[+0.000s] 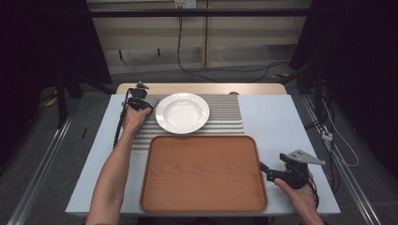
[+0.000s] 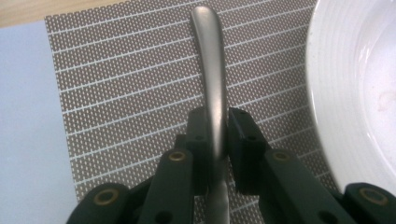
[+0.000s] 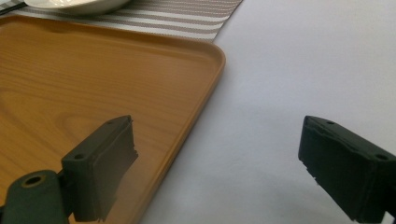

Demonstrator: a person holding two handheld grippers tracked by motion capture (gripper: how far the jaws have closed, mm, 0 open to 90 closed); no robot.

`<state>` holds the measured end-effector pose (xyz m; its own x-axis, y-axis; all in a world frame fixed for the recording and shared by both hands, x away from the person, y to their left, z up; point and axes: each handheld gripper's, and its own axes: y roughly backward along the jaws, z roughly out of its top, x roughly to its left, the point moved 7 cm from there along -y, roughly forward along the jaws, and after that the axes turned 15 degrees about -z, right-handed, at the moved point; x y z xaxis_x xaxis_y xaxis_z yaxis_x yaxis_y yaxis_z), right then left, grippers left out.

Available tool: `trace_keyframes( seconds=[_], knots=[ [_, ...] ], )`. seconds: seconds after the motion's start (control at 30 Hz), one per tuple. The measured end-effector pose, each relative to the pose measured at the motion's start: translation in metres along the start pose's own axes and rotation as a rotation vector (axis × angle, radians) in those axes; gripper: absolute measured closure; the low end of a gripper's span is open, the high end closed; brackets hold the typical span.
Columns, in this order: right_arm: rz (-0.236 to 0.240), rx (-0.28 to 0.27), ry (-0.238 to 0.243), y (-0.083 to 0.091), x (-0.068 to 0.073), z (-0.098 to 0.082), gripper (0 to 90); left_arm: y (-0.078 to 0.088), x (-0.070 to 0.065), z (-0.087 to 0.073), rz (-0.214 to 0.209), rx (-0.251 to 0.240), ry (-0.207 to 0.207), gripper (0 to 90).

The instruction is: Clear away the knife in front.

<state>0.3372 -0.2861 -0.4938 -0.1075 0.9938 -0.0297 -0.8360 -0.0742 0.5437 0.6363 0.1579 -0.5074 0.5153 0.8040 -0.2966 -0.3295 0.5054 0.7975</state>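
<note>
Left gripper view: left gripper [image 2: 217, 135] clamps a utensil handle [image 2: 212, 70], probably a spoon's, beside the plate [image 2: 355, 93].

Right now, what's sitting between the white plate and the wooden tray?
Nothing stands between them. In the high view, the white plate and the wooden tray are parted by a narrow strip of bare striped placemat.
</note>
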Motion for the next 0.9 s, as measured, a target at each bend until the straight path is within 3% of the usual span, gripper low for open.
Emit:
trace_keyframes(
  seconds=[0.17,0.3,0.63,0.9],
  knots=[
    [0.003,0.000,0.008,-0.0013,0.0020,0.0008,10.6,-0.0001,-0.0017,-0.0001,0.016,0.017,-0.025,79.5],
    [0.003,-0.002,0.009,-0.0009,0.0013,0.0007,10.6,0.0010,-0.0007,-0.0013,-0.008,0.011,-0.035,79.8],
    [0.000,0.002,0.008,-0.0014,0.0020,0.0008,10.6,0.0042,-0.0019,-0.0038,-0.020,0.028,-0.022,79.8],
    [-0.001,0.003,0.008,-0.0015,0.0021,0.0007,10.7,0.0083,-0.0044,-0.0056,-0.019,0.039,-0.037,79.9]
  ],
)
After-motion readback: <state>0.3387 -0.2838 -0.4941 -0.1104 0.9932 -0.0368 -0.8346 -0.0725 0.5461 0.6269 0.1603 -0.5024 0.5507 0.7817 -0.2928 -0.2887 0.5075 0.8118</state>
